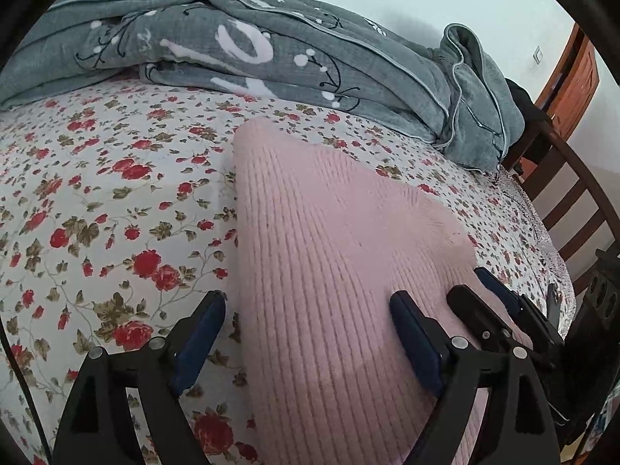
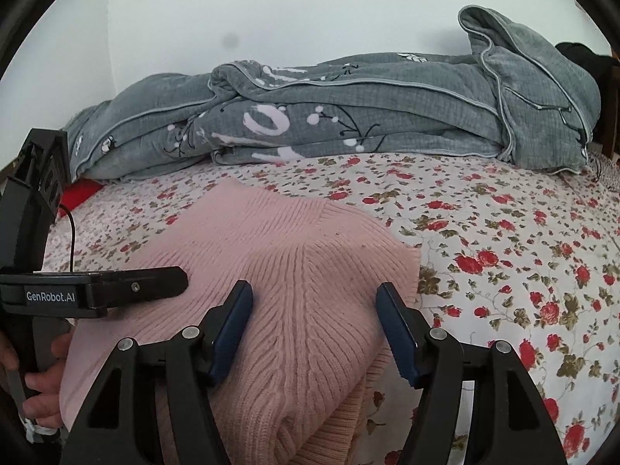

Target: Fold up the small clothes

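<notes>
A pink ribbed knit sweater (image 1: pixel 333 255) lies folded on the floral bed sheet (image 1: pixel 97 201). My left gripper (image 1: pixel 306 304) is open wide over the sweater's left edge, one finger above the sheet and the other above the knit, with nothing pinched. In the right wrist view the sweater (image 2: pixel 294 255) shows stacked layers at its near edge. My right gripper (image 2: pixel 314 292) stands open just above its top layer, and the pads are not pressing on it. The right gripper (image 1: pixel 469 283) also shows over the sweater's right side, and the left gripper (image 2: pixel 176 279) reaches in from the left, held by a hand (image 2: pixel 42 381).
A crumpled grey blanket (image 2: pixel 348 116) lies along the far side of the bed against a white wall. A dark wooden slatted bed frame (image 1: pixel 573 201) and an orange wooden door (image 1: pixel 573 81) stand at the right. A red item (image 2: pixel 79 190) sits by the blanket's left end.
</notes>
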Available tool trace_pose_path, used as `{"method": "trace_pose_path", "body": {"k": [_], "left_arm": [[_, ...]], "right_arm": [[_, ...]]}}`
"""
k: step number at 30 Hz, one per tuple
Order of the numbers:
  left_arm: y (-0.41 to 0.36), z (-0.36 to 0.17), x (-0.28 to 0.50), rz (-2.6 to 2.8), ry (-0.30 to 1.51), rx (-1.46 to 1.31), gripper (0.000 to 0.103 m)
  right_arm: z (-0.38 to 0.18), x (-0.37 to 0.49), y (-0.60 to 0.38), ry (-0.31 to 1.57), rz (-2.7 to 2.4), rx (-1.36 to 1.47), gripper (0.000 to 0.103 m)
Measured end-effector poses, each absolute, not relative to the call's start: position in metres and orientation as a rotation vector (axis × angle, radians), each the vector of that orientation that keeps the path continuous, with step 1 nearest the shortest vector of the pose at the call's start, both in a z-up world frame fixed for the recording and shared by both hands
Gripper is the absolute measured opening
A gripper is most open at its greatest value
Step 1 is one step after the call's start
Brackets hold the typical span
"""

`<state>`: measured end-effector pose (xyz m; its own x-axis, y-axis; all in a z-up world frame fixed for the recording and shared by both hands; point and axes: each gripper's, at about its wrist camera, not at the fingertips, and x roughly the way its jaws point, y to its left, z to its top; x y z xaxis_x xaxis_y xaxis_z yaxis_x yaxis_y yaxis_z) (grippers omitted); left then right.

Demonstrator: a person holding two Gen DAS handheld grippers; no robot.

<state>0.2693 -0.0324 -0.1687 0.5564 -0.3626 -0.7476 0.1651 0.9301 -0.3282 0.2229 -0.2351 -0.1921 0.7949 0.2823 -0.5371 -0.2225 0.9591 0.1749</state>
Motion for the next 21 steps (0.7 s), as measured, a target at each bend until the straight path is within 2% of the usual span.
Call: {"method": "trace_pose_path", "body": {"k": [21], "left_arm": [[-0.0316,-0.1692,0.2684,-0.305,0.932,-0.24,0.088]], "right_arm": [[-0.1911,0.2238,-0.2361,0.597,0.279,0.11,0.067]]}}
